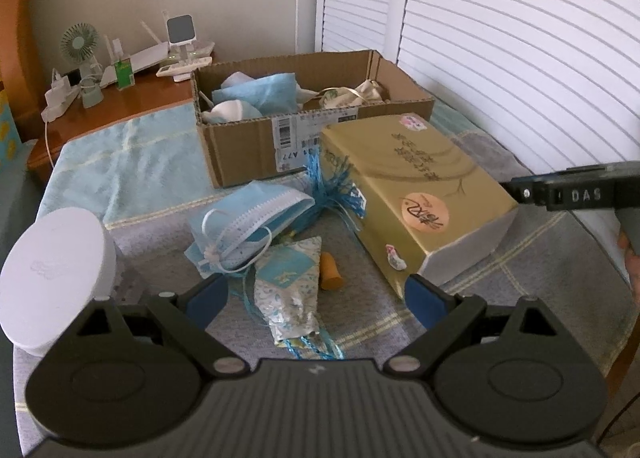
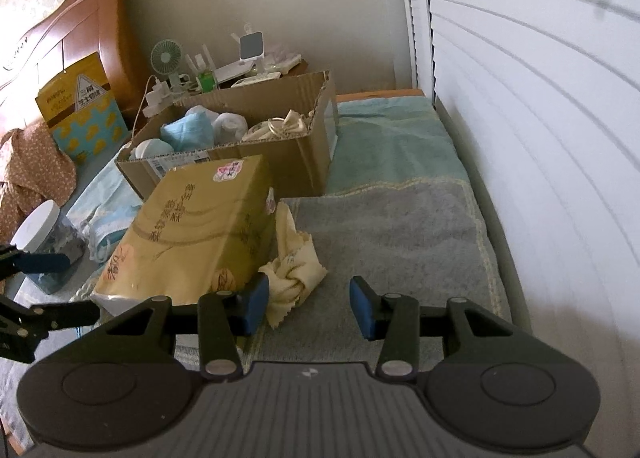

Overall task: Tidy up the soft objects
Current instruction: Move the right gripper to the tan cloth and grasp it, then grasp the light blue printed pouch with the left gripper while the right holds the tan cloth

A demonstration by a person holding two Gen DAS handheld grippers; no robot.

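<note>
Atop a bed [image 2: 400, 225] spread with blue and grey towels, an open cardboard box [image 1: 248, 149] holds the soft goods gathered so far: blue face masks [image 1: 256, 91], white cloth bundles [image 1: 226, 111] and a cream fabric pouch with ribbon [image 1: 360, 91]. Just in front of it lies a closed gold carton [image 1: 412, 193], its end tilted toward the box. Loose items lie on the towel beside the carton: a blue pleated mask [image 1: 248, 223], a blue tassel [image 1: 340, 193], a patterned sachet [image 1: 290, 290] and a small orange piece [image 1: 330, 276]. A white-lidded jar [image 1: 52, 278] stands at the left; its dark contents cannot be made out. On the carton's other side lies a knotted cream cloth [image 2: 290, 278], touching the carton's wall. The left tongs [image 1: 316, 298] hang open over the sachet, gripping nothing. The right tongs [image 2: 308, 306] stand partly apart and empty, one pad just beside the cream cloth.
</note>
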